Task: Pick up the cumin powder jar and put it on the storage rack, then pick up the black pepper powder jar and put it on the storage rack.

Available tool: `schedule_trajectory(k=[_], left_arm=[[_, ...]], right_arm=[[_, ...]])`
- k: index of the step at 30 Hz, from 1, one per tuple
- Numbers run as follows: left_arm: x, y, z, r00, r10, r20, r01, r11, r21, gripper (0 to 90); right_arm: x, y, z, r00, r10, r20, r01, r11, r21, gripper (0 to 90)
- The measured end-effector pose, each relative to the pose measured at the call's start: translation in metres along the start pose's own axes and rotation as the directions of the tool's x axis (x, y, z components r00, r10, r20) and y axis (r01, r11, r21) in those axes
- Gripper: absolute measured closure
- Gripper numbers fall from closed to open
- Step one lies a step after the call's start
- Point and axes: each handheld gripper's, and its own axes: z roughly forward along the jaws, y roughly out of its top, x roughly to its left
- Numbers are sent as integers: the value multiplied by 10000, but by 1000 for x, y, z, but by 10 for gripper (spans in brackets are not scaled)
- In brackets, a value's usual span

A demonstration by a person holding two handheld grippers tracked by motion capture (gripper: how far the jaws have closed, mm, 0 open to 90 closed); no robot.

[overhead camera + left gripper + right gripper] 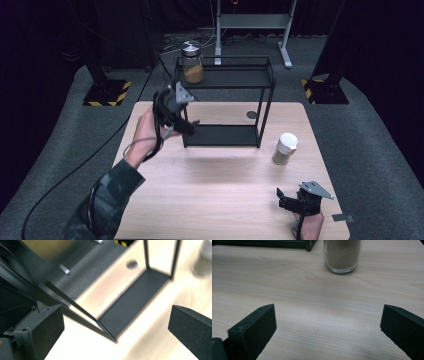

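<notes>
Plainly the left gripper (192, 127), fingers wide and empty, hangs beside the black metal two-tier rack (224, 135) on the worktop (210, 200). The right gripper (283, 199), equally wide, is nearer the upright white-lidded glass jar (285, 149), straight ahead.

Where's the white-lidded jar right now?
In the high view the white-lidded jar stands on the table's right side, just right of the black rack and ahead of the right tongs.

Table (220, 180) brightly lit from above, surroundings dark. Soft shadow under rack (225, 100). Left gripper view motion-blurred throughout; right gripper view sharp, its top edge slightly soft.
</notes>
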Motion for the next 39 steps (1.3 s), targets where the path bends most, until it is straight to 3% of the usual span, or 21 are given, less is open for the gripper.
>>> schedule_trajectory(k=[2, 5, 8, 10, 12, 13, 14, 17, 18, 19, 21, 22, 23, 24, 25, 29, 30, 33, 39], left_arm=[[-16, -21, 7, 10000, 0, 1, 0, 10000, 92, 0], [-37, -58, 23, 9992, -340, 203, 332, 9986, 417, 0], [-49, -94, 41, 9917, -1130, 611, 1080, 9909, 800, 0], [-62, -121, 53, 9857, -1573, 611, 1497, 9821, 1146, 0], [-71, -147, 59, 9732, -2212, 634, 2128, 9700, 1179, 0], [-74, -161, 62, 9612, -2670, 690, 2582, 9593, 1146, 0], [-74, -161, 62, 9612, -2670, 690, 2582, 9593, 1146, 0], [-75, -180, 68, 9405, -3298, 823, 3196, 9404, 1163, 0], [-73, -195, 72, 9121, -4002, 892, 3910, 9144, 1048, 0], [-73, -200, 74, 9057, -4147, 878, 4068, 9086, 952, 0], [-80, -203, 76, 9075, -4177, 445, 4127, 9063, 910, 0], [-80, -203, 76, 9075, -4177, 445, 4127, 9063, 910, 0], [-83, -205, 74, 9112, -4111, 277, 4088, 9103, 647, 0], [-91, -203, 75, 9152, -4026, -191, 4030, 9134, 564, 0], [-94, -201, 76, 9162, -3993, -322, 4006, 9143, 603, 0], [-93, -201, 77, 9101, -4132, -317, 4145, 9079, 625, 0], [-88, -201, 78, 9020, -4311, -215, 4315, 8992, 720, 0], [-84, -202, 79, 8932, -4496, -109, 4490, 8901, 782, 0], [-87, -201, 78, 8982, -4391, -184, 4392, 8953, 739, 0]], right_arm=[[0, 0, 0, 10000, -4, 2, 4, 10000, 18, 0], [0, 0, 0, 10000, 8, 9, -8, 10000, -9, 0], [0, 1, 0, 10000, -15, -1, 15, 10000, 27, 0], [1, 1, 0, 10000, -44, 10, 44, 10000, 48, 0], [1, 1, 1, 10000, -79, 11, 79, 9999, 64, 0], [1, 2, 1, 10000, -88, 4, 88, 9999, 88, 0], [1, 2, 1, 10000, -88, 4, 88, 9999, 88, 0], [0, 3, 2, 10000, -42, -44, 42, 9999, 157, 0], [0, 3, 2, 10000, -55, -19, 55, 9999, 152, 0], [1, 3, 2, 10000, -86, 20, 85, 9998, 155, 0], [3, 3, 2, 9998, -164, 93, 162, 9997, 183, 0], [3, 3, 2, 9998, -164, 93, 162, 9997, 183, 0], [4, 3, 2, 9997, -202, 128, 200, 9996, 196, 0], [5, 4, 2, 9995, -264, 166, 260, 9995, 199, 0], [6, 4, 2, 9995, -255, 169, 251, 9994, 218, 0], [5, 4, 2, 9996, -209, 195, 205, 9995, 225, 0], [6, 4, 3, 9996, -219, 203, 213, 9995, 251, 0], [7, 6, 4, 9993, -304, 236, 296, 9990, 345, 0], [8, 8, 5, 9991, -321, 279, 308, 9986, 436, 0]])
